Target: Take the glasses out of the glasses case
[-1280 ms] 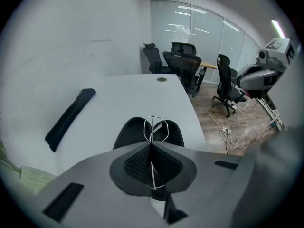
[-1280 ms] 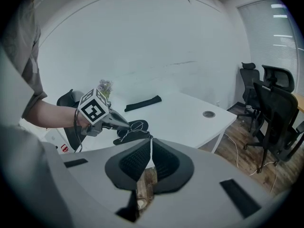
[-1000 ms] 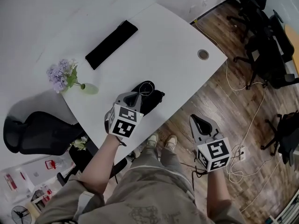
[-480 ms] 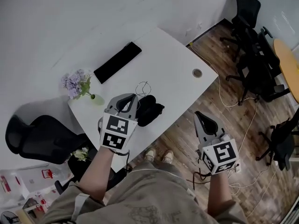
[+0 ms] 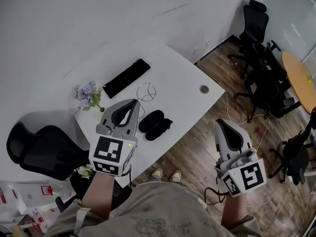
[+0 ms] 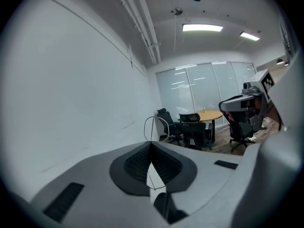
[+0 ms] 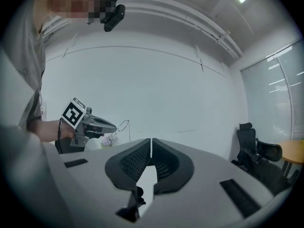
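Observation:
The black glasses case (image 5: 154, 123) lies open on the white table (image 5: 185, 78). High above it, my left gripper (image 5: 138, 101) is shut on thin wire-framed glasses (image 5: 146, 91), which stick out past its tips. In the left gripper view a wire lens rim (image 6: 153, 127) rises from between the closed jaws. My right gripper (image 5: 223, 126) hangs over the wooden floor to the right of the table, shut with nothing in it. The right gripper view shows its own closed tips (image 7: 151, 141) and, to the left, the left gripper (image 7: 90, 124) carrying the glasses (image 7: 123, 125).
A long flat black object (image 5: 126, 77) and a small vase of purple flowers (image 5: 87, 95) sit at the table's far side. A round cable hole (image 5: 204, 89) is near the table's right edge. Black office chairs (image 5: 260, 58) and a round wooden table (image 5: 300, 82) stand right; another chair (image 5: 39, 149) stands left.
Both grippers have risen well above the table. The left one has carried the glasses up and away from the open case. The case stays on the table.

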